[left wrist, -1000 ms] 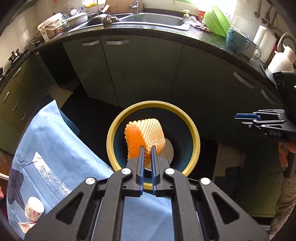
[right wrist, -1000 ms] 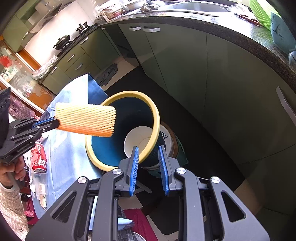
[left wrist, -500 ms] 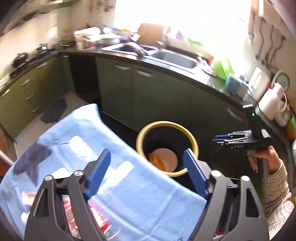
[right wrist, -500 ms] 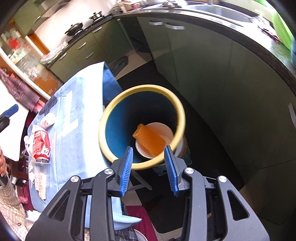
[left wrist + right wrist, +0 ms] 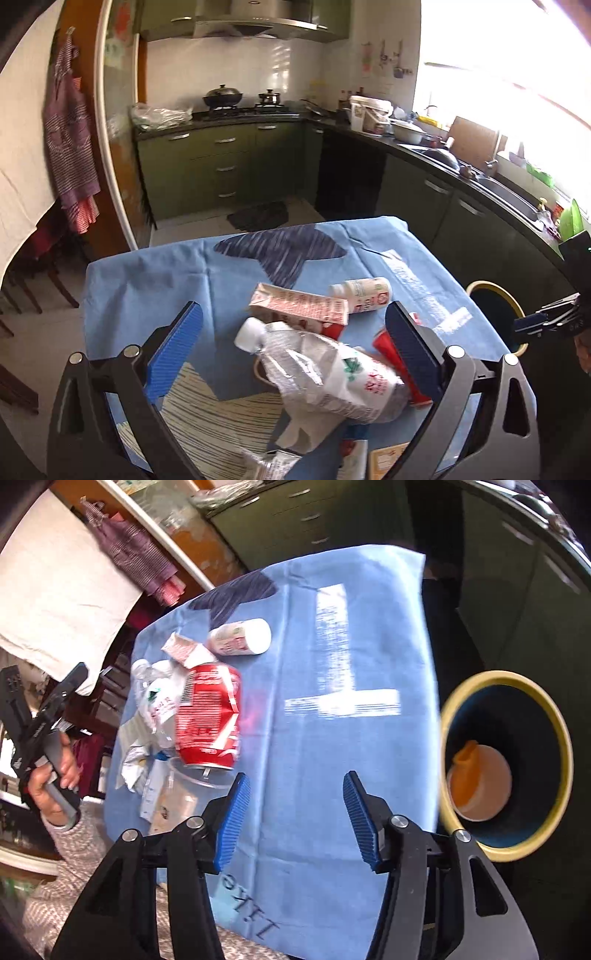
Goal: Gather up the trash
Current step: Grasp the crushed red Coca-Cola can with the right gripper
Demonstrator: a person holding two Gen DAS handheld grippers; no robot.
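Orange foam net (image 5: 466, 755) now inside the yellow-rimmed bin (image 5: 554, 716), on a white cup at its bottom; a second ago gripped in the left tongs (image 5: 291, 354) above that bin. One piece of trash thus collected. Left tongs opening wide, nothing pressed, turned back over the blue-covered table (image 5: 147, 288) with the crushed plastic bottle (image 5: 332, 373) between the blades. Right tongs (image 5: 295, 821) opening too, empty, above bare cloth. Still on the table: red can (image 5: 208, 716), pink carton (image 5: 299, 306), small white bottle (image 5: 364, 295). Probably bottle next.
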